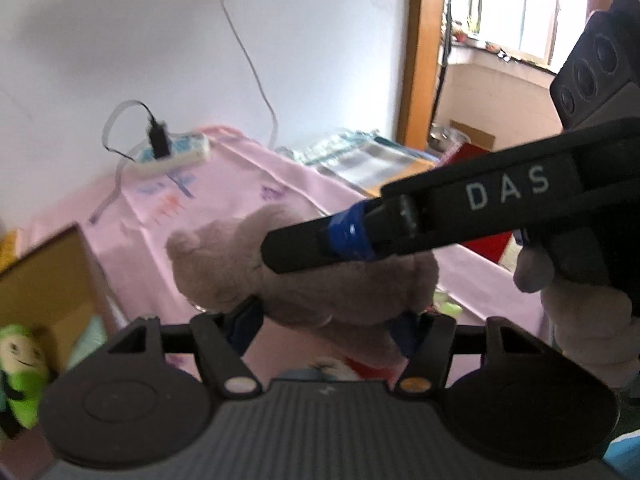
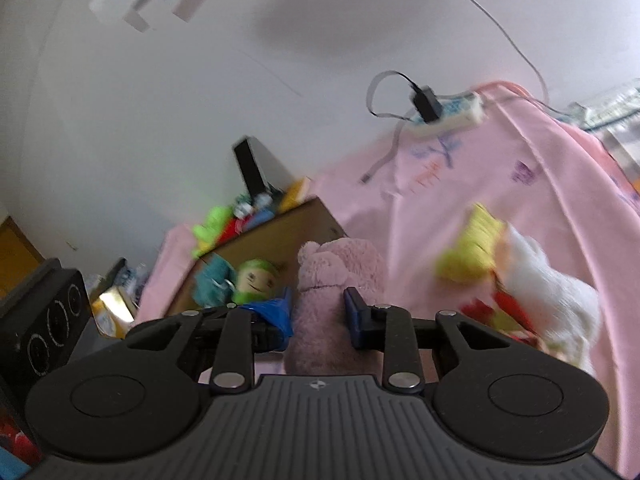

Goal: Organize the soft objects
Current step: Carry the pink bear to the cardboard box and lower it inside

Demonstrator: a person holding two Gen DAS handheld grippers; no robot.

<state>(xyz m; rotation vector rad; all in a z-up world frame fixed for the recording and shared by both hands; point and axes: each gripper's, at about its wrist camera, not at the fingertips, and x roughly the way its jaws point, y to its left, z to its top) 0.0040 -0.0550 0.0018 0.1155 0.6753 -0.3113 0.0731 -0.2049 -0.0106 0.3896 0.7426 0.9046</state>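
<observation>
both grippers clamp one pink plush bear [image 2: 340,276] above the pink sheet [image 2: 472,184]: right gripper [image 2: 320,312] pinches its body, left gripper [image 1: 326,320] its underside, sharing the limp load. likely destination: cardboard box [image 2: 276,228], just beside, already holding a green doll [image 2: 254,280].

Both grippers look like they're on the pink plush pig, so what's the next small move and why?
Probably let the left gripper open, so the right gripper alone carries the pink plush pig toward the cardboard box. Both sets of fingers seem closed on the pig, and the box beside it already holds a green-haired doll. Motion blur makes the grips hard to confirm.
</observation>
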